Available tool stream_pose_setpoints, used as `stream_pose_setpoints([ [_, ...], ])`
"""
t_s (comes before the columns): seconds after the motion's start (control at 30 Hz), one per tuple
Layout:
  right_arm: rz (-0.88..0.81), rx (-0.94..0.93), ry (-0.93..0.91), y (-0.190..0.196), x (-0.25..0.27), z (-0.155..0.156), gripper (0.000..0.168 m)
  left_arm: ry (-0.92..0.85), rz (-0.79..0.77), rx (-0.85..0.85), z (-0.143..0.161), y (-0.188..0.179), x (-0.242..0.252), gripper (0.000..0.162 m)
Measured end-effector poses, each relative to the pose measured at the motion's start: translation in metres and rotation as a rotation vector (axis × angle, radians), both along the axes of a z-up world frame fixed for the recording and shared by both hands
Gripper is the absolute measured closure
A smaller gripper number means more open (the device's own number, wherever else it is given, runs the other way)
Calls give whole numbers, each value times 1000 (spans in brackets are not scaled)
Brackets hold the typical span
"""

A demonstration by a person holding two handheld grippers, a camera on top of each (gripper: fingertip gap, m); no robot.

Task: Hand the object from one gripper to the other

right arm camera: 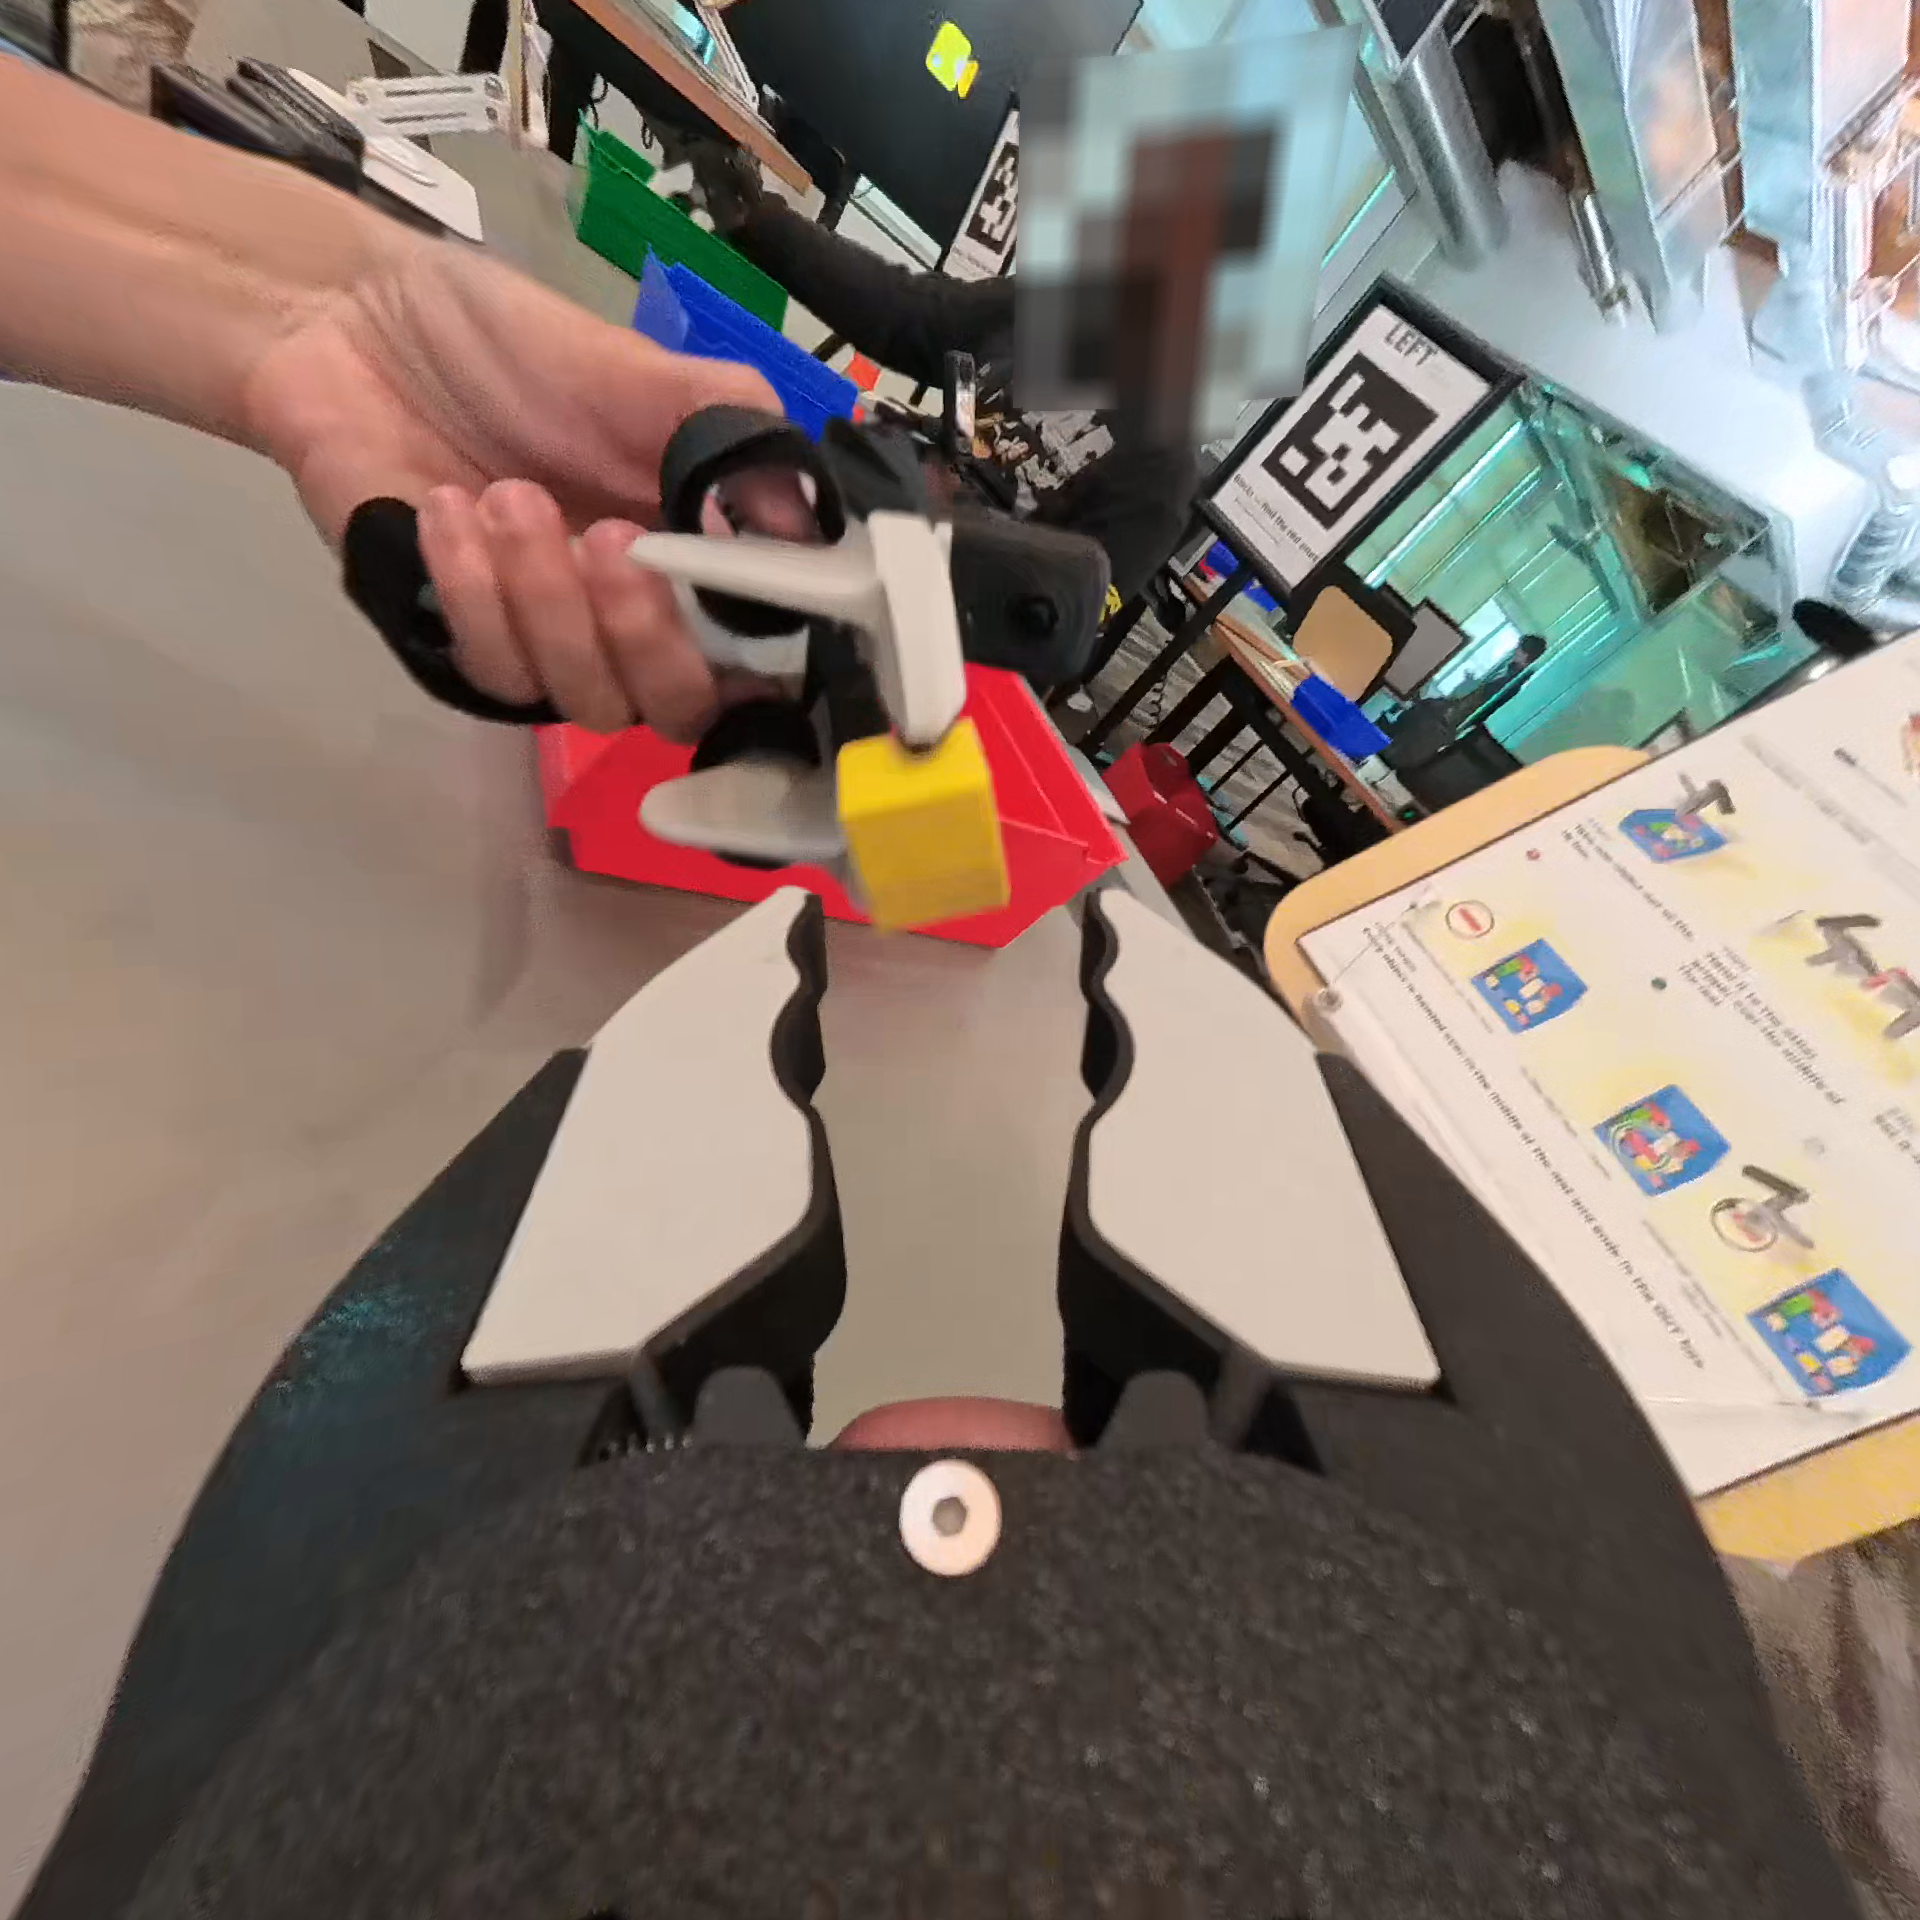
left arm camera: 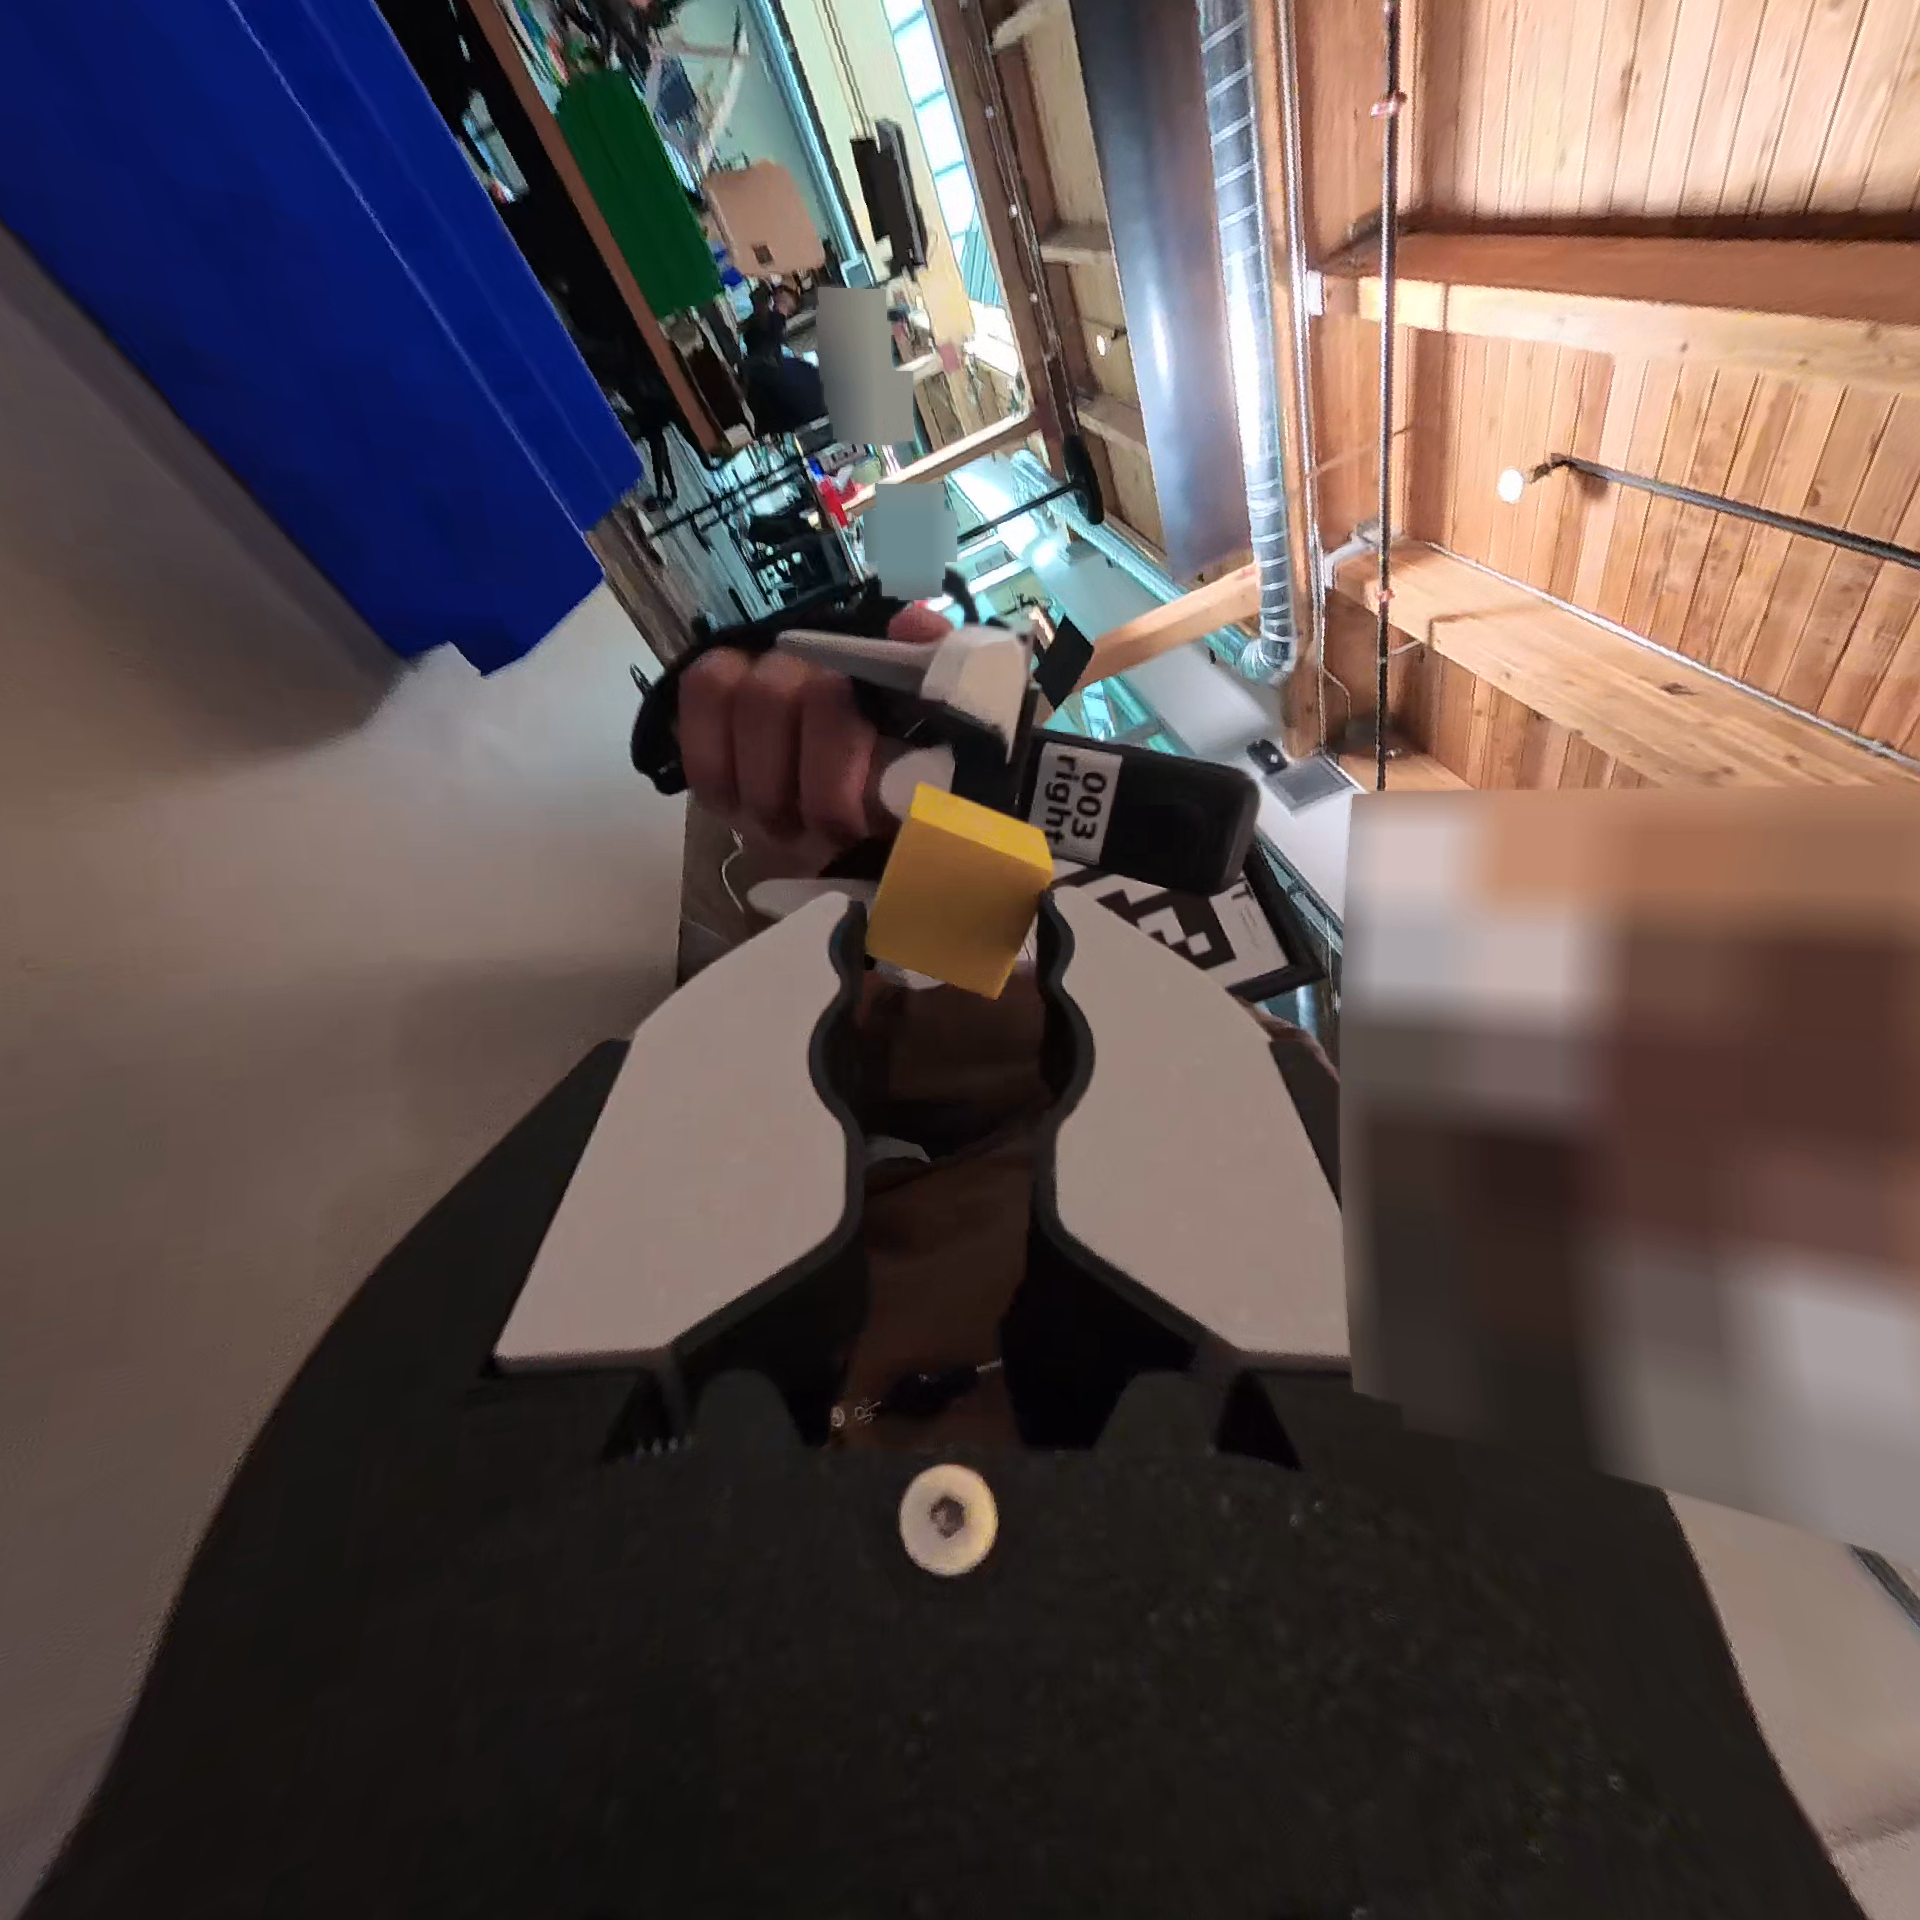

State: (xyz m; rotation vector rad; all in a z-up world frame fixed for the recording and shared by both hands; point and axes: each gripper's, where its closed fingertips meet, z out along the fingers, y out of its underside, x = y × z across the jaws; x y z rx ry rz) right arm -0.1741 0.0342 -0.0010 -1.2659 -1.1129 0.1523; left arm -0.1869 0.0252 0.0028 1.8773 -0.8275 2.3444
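The left gripper (left arm camera: 951, 914) held a yellow block (left arm camera: 956, 894) pinched between its fingertips, its jaws narrowed to the block's width. In the right wrist view the block hung in the air above the grey worktop (right arm camera: 208, 935), in front of a red bin (right arm camera: 613, 821). The right gripper (right arm camera: 945, 914) faced it with jaws spread wide, their tips just short of the block and not clearly touching it. A white sticker (left arm camera: 1075, 821) with black print sat on the right gripper's black camera body. At the worktop's right edge lay a printed instruction sheet (right arm camera: 1610, 1091) with small pictures and blurred lines of text. Beyond the far edge stood a framed black-and-white marker sign (right arm camera: 1351, 436) with a printed heading.
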Motion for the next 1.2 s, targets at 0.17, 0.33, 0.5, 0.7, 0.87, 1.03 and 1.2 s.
stream_pose_setpoints([
  [0.17, 20, 100, -10, -17, 5, 6, 142, -48, 29, -48, -3, -7, 11, 130],
  [0.33, -37, 122, 99, -44, 62, 43, 142, -49, 161, 143, -17, -46, -14, 101],
  [0.5, -355, 112, 294, -29, 213, 116, 142, 183, 419, 480, -78, -84, -52, 105],
  [0.7, -722, -269, 321, 55, 344, 82, 142, 376, 627, 643, -119, -86, -90, 107],
  [0.87, -930, -785, 99, 130, 387, -49, 142, 436, 665, 783, -117, -70, -97, 109],
  [1.03, -1158, -1088, -213, 144, 432, -132, 142, 372, 639, 655, -119, -77, -93, 109],
  [1.2, -1179, -1205, -558, 140, 454, -169, 142, 270, 614, 524, -109, -79, -91, 109],
])
